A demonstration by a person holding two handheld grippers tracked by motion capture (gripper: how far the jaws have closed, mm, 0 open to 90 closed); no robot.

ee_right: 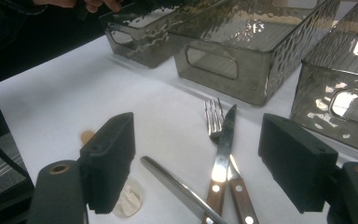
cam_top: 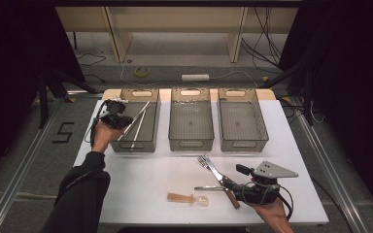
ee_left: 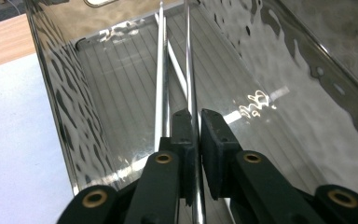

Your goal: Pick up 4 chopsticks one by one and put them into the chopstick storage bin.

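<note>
My left gripper point(cam_top: 114, 118) hangs over the left smoky plastic bin point(cam_top: 121, 145), jaws pointing into it point(ee_left: 197, 135). Its pads sit tight on either side of a metal chopstick point(ee_left: 189, 70), which slants up toward the bin's far rim point(cam_top: 143, 110). Two more chopsticks point(ee_left: 161, 84) lie inside the bin. Near the table's front right, my right gripper point(cam_top: 238, 187) stands open point(ee_right: 203, 163) just above a pile of cutlery: a fork point(ee_right: 213, 116), a wooden-handled knife point(ee_right: 223, 149) and a plain metal handle point(ee_right: 177, 186). Nothing is between its pads.
An amber plastic spoon point(cam_top: 187, 198) lies left of the cutlery pile near the front edge. The middle bin point(cam_top: 190, 144) and right bin point(cam_top: 243, 144) stand side by side at the back of the white table point(cam_top: 145, 170), both bare inside.
</note>
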